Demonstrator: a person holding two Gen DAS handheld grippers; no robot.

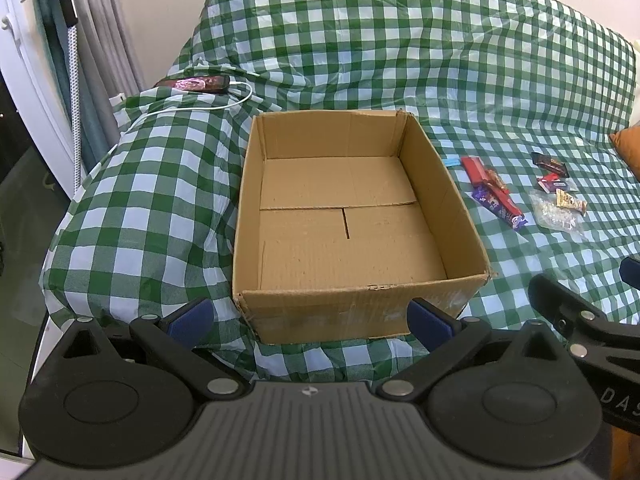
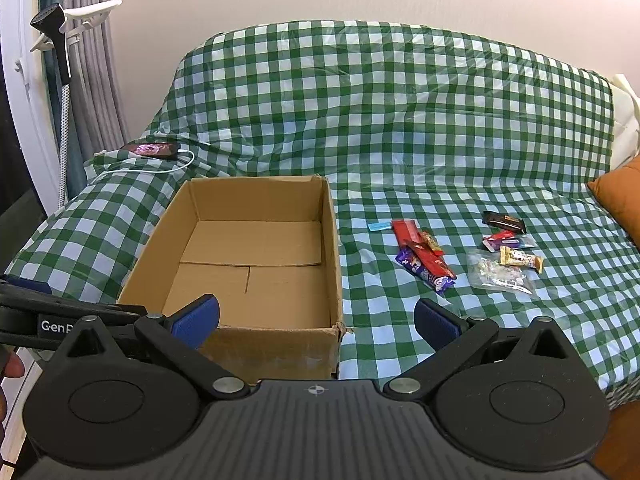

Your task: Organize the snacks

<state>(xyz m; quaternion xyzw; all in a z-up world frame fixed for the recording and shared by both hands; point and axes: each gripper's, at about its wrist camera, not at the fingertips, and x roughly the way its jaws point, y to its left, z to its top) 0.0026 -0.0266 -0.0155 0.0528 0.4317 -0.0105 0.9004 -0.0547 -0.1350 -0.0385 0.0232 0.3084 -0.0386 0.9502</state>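
Note:
An open, empty cardboard box (image 1: 442,200) (image 2: 334,240) sits on a green-checked cover. Right of it lie loose snacks: a red bar (image 1: 474,168) (image 2: 406,232), a purple bar (image 1: 498,204) (image 2: 424,272), a dark wrapper (image 1: 550,162) (image 2: 503,222), a small red packet (image 2: 500,238), a cream candy (image 1: 570,200) (image 2: 520,258) and a clear bag (image 1: 556,214) (image 2: 500,276). My left gripper (image 1: 310,318) is open and empty in front of the box's near wall. My right gripper (image 2: 316,320) is open and empty at the box's near right corner.
A phone (image 1: 194,83) (image 2: 152,149) with a white cable (image 1: 224,106) lies behind the box at the left. An orange cushion (image 2: 620,200) sits at the right edge. Curtains and a steamer stand (image 2: 60,52) are at the far left.

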